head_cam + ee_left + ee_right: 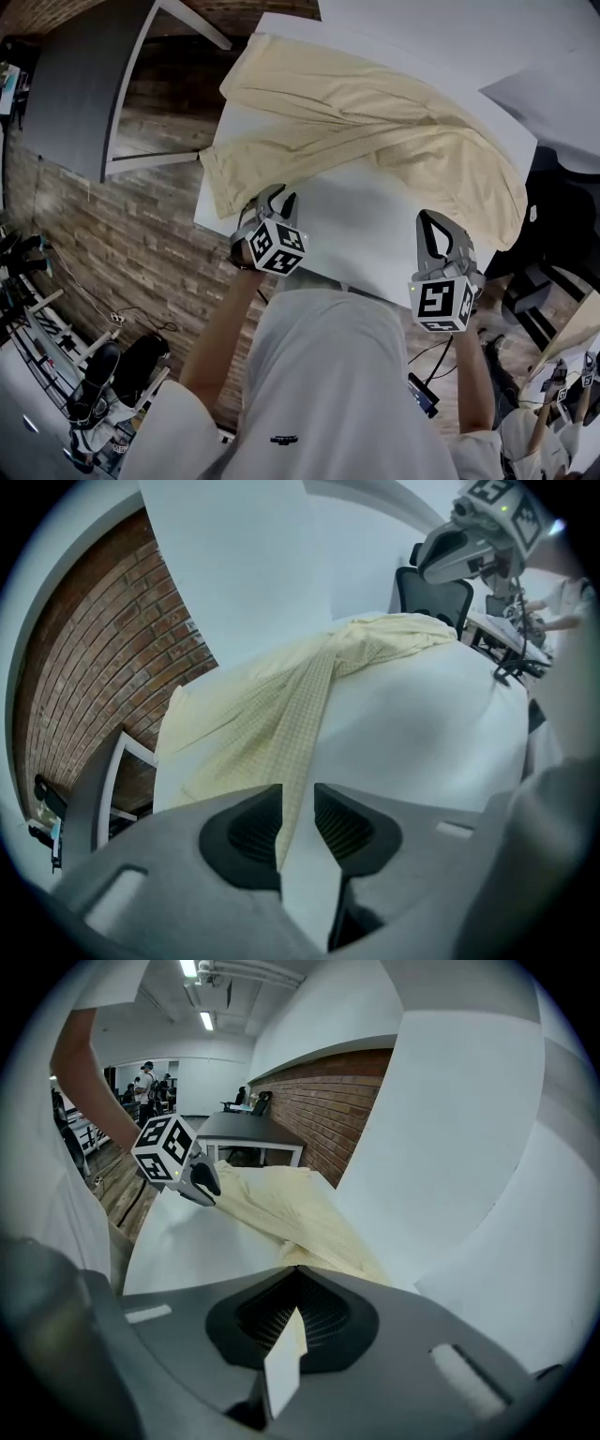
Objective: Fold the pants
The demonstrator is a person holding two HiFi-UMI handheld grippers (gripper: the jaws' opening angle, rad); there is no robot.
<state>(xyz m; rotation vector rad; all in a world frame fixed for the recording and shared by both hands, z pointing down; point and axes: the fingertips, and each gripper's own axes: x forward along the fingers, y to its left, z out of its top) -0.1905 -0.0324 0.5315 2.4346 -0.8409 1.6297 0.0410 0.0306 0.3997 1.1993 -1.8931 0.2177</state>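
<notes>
Pale yellow pants (375, 103) lie spread and rumpled across the white table (366, 225). One leg end reaches the table's near left corner, and the other side drapes toward the right edge. My left gripper (274, 199) is over that near left leg end. Its jaws stand apart, and in the left gripper view the fabric (291, 705) shows through the gap of the left gripper (298, 794), unpinched. My right gripper (433, 217) hovers over bare table just left of the draped right part. In its own view the right gripper (295, 1274) is shut, with the pants (291, 1213) lying beyond the tips.
A dark grey table (84, 84) stands to the left across a strip of brick-patterned floor. Another white surface (553, 103) adjoins at the upper right. An office chair (431, 597) stands beyond the table's far end. Shoes on a rack (112, 366) sit at the lower left.
</notes>
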